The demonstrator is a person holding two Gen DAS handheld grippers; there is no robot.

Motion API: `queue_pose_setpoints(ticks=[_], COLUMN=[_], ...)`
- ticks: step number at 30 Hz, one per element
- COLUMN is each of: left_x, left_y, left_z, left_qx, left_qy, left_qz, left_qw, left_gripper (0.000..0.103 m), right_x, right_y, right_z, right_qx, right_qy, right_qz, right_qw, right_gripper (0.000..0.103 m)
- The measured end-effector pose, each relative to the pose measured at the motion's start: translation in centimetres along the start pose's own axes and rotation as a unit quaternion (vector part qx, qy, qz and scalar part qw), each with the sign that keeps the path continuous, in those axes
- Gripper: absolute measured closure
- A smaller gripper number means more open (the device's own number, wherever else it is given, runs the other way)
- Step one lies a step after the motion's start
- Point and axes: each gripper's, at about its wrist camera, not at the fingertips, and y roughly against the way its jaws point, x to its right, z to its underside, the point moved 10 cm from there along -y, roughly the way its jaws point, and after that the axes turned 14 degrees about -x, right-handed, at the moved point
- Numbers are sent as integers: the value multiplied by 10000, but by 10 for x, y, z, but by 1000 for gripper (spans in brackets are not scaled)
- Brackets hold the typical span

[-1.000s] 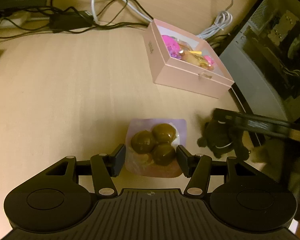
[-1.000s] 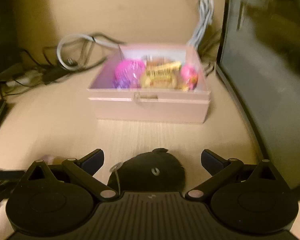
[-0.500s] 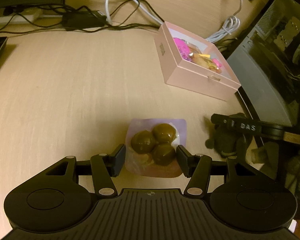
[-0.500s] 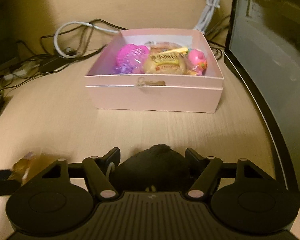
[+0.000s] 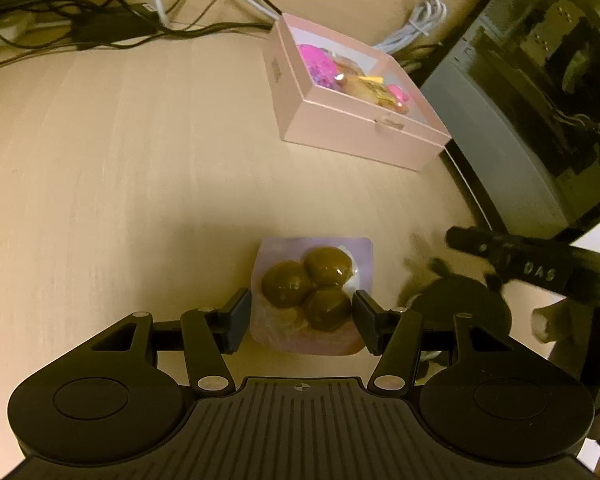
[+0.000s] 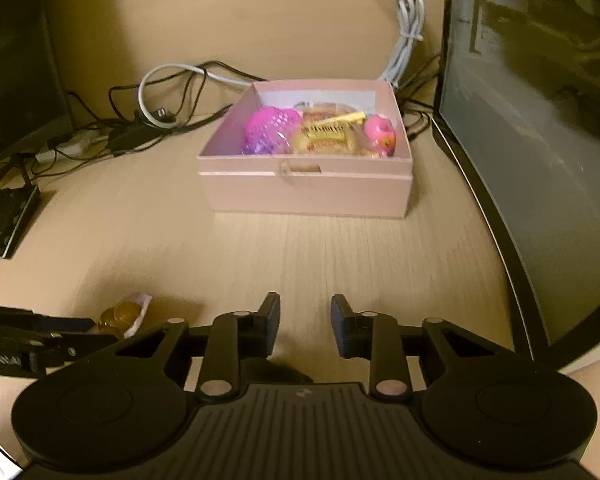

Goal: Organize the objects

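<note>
Computer case (image 6: 540, 160) hard by the pink box (image 6: 308, 196): easily knocked on the way in. Box well ahead on table (image 6: 340, 264), crowded with pink toys and a snack pack; little room left. Cables (image 6: 172, 80) behind, off the path. Dark plush (image 5: 460, 308) under right gripper (image 6: 305, 322), jaws narrowly apart, hold impossible to tell. Packet of brown balls (image 5: 288, 284) pinched in left gripper (image 5: 302, 314); glossy, liable to slip.

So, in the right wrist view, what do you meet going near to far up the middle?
Right claw → bare wooden desk → pink box → snacks and toys inside it → white cable bundle.
</note>
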Motion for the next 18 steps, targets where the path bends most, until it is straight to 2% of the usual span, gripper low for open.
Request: queue_pose_setpoints(ticks=[1, 2, 3, 5, 11, 15, 18], left_x=[1, 1, 2, 1, -4, -8, -11], left_y=[1, 3, 5, 8, 12, 15, 17], left_z=[0, -1, -2, -3, 0, 1, 0], left_qx=[16, 39, 72, 120, 132, 151, 170], left_qy=[-32, -43, -52, -53, -16, -2, 37], left_qz=[-9, -33, -66, -136, -262, -329, -363], left_qw=[10000, 10000, 9999, 9998, 9996, 9993, 9992], left_gripper=[43, 43, 43, 43, 43, 43, 43], right_x=[1, 2, 3, 3, 1, -7, -13], right_y=[-2, -3, -2, -3, -22, -11, 0], right_z=[2, 4, 5, 8, 15, 28, 42], right_qx=[-2, 35, 97, 158, -128, -231, -339], right_qy=[18, 35, 51, 80, 109, 382, 621], right_qz=[6, 50, 110, 121, 176, -46, -419], right_qw=[10000, 10000, 9999, 9998, 9997, 9990, 9966], right_gripper=[52, 31, 17, 13, 12, 0, 0])
